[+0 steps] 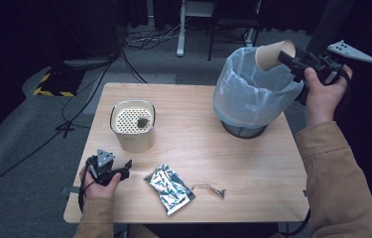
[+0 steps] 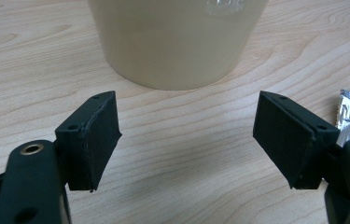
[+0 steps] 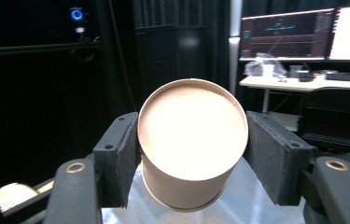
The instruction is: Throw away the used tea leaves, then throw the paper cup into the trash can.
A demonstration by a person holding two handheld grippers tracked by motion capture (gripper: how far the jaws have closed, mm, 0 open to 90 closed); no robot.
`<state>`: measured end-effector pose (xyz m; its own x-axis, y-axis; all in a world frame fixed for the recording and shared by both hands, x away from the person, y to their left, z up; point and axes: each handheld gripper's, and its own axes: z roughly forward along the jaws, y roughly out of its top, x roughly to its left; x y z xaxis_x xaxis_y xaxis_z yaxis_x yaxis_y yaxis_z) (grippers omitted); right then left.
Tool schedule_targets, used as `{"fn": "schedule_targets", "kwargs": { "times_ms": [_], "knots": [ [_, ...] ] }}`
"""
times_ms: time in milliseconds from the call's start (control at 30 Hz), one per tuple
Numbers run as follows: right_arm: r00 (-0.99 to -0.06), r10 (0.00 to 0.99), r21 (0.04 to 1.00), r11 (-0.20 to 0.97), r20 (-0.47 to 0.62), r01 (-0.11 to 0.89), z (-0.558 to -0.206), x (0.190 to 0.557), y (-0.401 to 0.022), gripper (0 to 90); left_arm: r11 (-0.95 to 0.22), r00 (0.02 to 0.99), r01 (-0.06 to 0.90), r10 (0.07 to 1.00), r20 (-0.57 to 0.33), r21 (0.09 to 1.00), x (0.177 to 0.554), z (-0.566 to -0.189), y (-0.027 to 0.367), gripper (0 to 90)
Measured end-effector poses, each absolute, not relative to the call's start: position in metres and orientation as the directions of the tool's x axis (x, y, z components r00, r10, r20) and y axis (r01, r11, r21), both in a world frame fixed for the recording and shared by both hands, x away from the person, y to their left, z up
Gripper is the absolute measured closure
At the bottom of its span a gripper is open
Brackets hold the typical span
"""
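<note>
While above the lined bin (image 1: 253, 94), paper cup (image 1: 273, 53) (unmarked) between right gripper (image 1: 292, 59) fingers (image 3: 116, 158).

No legible text, label, brand, number or sign on any object, screen or surface here.

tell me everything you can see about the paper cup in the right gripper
The paper cup is plain brown, with a paler flat round bottom and a thin raised ring around it. It lies tipped on its side in the air, clamped at its sides between the two black pads of the right hand-held gripper. It hangs over the far rim of the bin, which is lined with a pale blue bag. Nothing else touches it.
</note>
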<state>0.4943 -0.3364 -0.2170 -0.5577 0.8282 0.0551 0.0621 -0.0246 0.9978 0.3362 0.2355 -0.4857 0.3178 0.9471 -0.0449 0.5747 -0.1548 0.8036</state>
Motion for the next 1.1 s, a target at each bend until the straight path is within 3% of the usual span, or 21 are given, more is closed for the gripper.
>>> {"fn": "schedule_targets", "kwargs": {
  "times_ms": [300,833,933,1100],
  "knots": [
    [-0.488,0.868,0.993,-0.040,0.091,0.114,-0.230,0.511,-0.361,37.6,-0.147,0.297,0.573,0.954,-0.038,0.806,0.331,-0.484,0.239,23.1],
    [-0.451,0.890,0.963,0.062,0.066,0.262,-0.257,0.531,-0.348,36.8,-0.149,0.303,0.578,0.952,-0.041,0.802,0.332,-0.487,0.239,23.0],
    [-0.454,0.887,0.961,0.043,0.089,0.272,-0.258,0.533,-0.346,21.5,-0.157,0.308,0.581,0.951,-0.036,0.799,0.333,-0.486,0.238,23.0],
    [-0.461,0.883,0.964,0.042,0.087,0.262,-0.257,0.529,-0.344,22.4,-0.161,0.308,0.580,0.951,-0.032,0.799,0.333,-0.486,0.236,22.9]
  ]
}}
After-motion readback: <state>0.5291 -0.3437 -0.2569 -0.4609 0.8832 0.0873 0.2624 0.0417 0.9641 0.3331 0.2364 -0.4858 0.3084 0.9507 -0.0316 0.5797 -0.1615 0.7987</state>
